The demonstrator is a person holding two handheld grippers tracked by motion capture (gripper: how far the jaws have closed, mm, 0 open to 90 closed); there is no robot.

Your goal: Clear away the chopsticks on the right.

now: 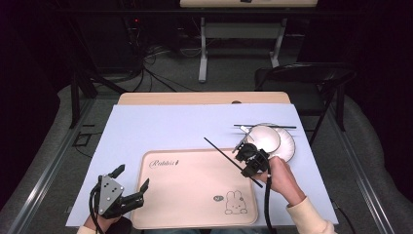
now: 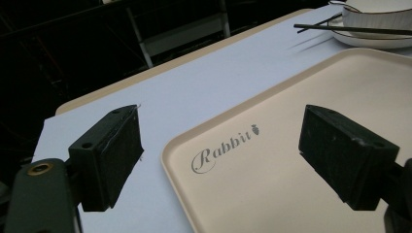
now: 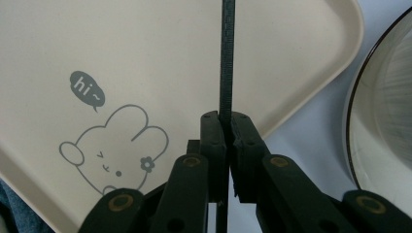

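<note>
1 black chopstick [image 3: 226, 58] sits clamped in the right claw [image 3: 226, 127]; left claw [image 2: 233, 155] gapes.

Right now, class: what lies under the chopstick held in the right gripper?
The chopstick, clamped in the right gripper, slants over the beige tray. Whether it touches the tray cannot be told.

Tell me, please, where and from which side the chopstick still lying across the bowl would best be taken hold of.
Grip the black chopstick on its free right-hand stretch, where it overhangs the bowl and plate. Come from above with the jaws either side of the thin shaft, since it lies level across the rim with air beneath. The open left gripper is free; the right gripper is shut on the other chopstick.
</note>
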